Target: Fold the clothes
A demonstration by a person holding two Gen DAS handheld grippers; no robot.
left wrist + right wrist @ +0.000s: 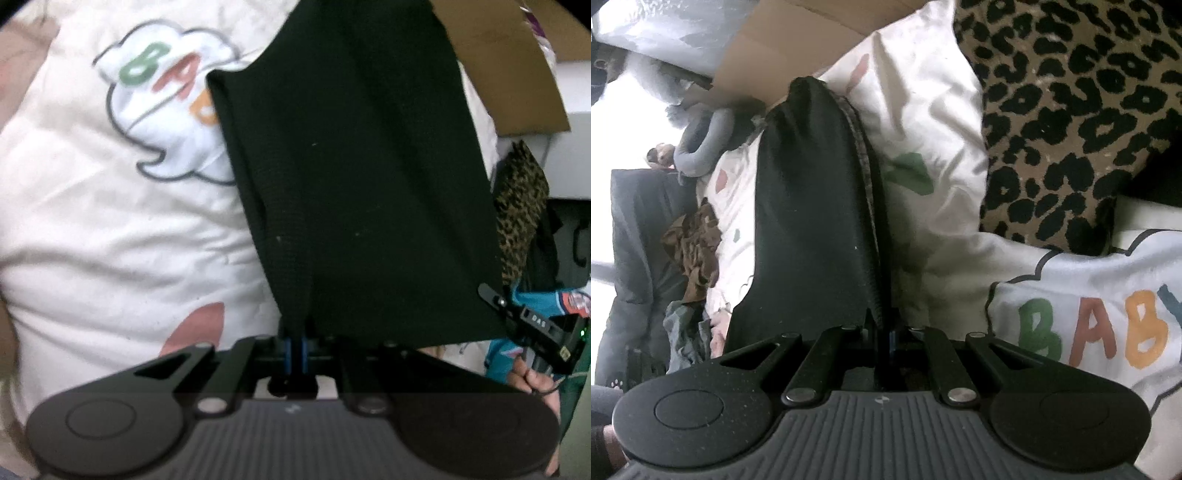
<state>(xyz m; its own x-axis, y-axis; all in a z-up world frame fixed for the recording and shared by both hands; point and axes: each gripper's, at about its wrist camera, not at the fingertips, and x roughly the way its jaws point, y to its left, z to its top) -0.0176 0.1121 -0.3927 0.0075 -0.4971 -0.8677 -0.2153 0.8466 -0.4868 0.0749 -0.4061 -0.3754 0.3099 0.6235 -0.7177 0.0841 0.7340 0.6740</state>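
A black garment [362, 177] hangs stretched between my two grippers above a cream bedspread [92, 229] printed with a "BABY" cloud. My left gripper [297, 345] is shut on the garment's lower edge, blue pads pinching the cloth. In the left wrist view my right gripper [532, 325] shows at the garment's right corner, held by a hand. In the right wrist view my right gripper [886, 339] is shut on the black garment [812, 221], which runs away from it as a narrow folded band.
A leopard-print cushion [1071, 129] lies on the bedspread [942, 203] to the right. A cardboard box [509, 74] stands behind. A teal garment [535, 306], brown crumpled clothing [694, 251] and grey clothes [639, 229] lie at the bed's edges.
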